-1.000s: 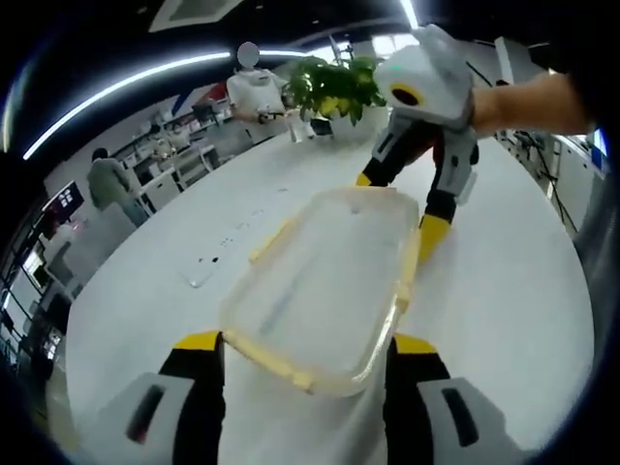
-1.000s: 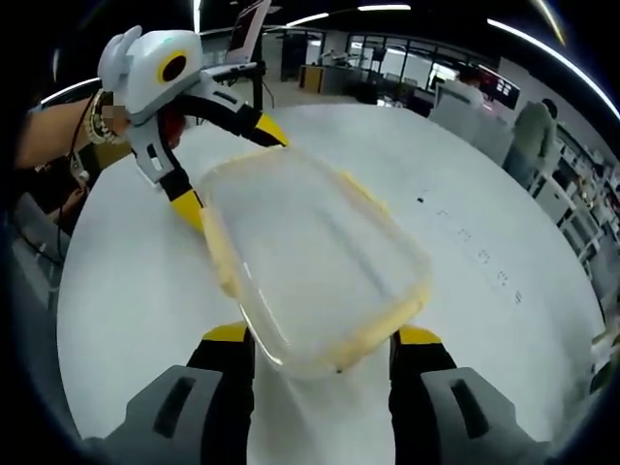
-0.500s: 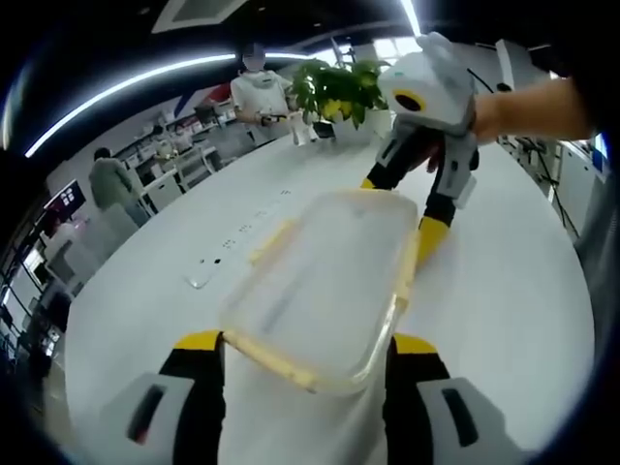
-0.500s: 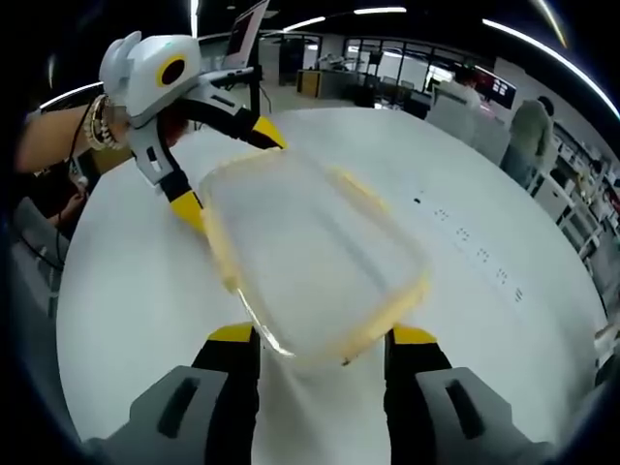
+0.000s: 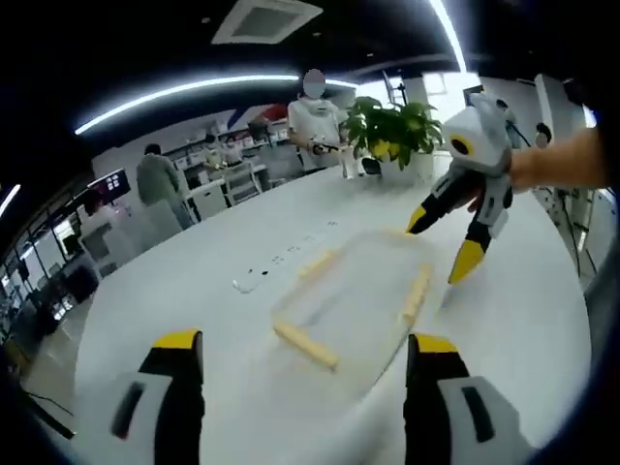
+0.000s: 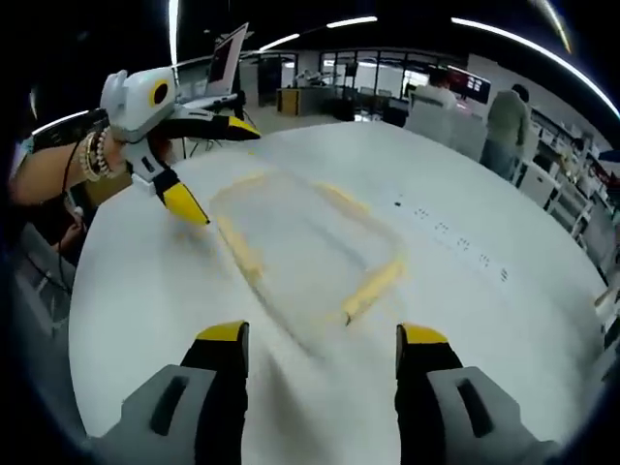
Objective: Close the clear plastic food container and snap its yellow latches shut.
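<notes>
Clear plastic food container (image 5: 354,308) with yellow latches (image 5: 304,345) lies flat mid-worktop (image 5: 194,291), well off its edges. Your left tool (image 5: 295,407) and right tool (image 6: 315,392) hang spread, gripping nothing. Press one latch unbraced and you'll likely skate it sideways.

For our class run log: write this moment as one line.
container: on table, lid on | left claw: open, clear of it | right claw: open, clear of it | latches: state unclear

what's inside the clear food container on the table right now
Nothing shows inside the clear container; the white table reads through its blurred plastic. Its yellow latches lie along the rim.
</notes>
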Demonstrator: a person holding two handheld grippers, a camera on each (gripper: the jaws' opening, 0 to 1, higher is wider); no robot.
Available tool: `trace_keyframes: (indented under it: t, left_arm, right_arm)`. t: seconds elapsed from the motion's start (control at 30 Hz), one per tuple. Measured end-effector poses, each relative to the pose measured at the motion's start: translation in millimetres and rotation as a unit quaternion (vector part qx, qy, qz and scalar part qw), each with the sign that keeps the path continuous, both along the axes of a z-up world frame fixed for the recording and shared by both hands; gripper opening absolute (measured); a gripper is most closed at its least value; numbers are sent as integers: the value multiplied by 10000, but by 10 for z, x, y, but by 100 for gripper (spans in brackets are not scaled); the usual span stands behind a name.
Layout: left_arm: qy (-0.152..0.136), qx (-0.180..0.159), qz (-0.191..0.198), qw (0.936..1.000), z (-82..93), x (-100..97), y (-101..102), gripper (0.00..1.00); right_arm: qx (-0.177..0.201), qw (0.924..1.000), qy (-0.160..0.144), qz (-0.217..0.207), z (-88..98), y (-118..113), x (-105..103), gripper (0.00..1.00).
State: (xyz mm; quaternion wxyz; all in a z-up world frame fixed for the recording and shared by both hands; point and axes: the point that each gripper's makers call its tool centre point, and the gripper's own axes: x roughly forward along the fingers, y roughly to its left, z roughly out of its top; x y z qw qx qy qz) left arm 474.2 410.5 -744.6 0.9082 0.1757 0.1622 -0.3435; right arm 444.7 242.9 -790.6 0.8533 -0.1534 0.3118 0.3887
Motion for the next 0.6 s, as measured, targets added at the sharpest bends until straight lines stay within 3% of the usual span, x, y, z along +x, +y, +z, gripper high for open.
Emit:
trace_keyframes:
  t: [0.1, 0.17, 0.3, 0.6]
  left_arm:
    - [-47, -59, 122, 9999, 99, -96, 45, 91]
    - [-197, -401, 229, 9987, 236, -170, 37, 98]
    - [-228, -475, 236, 9983, 348, -361, 62, 99]
    - [-337, -503, 221, 9979, 539, -697, 51, 99]
  right_arm:
    - [82, 9997, -223, -23, 146, 22, -65, 59]
    - [163, 9994, -298, -37, 235, 39, -117, 59]
    - [250, 9980, -572, -99, 417, 50, -226, 61]
    - [419, 9949, -837, -365, 648, -63, -506, 63]
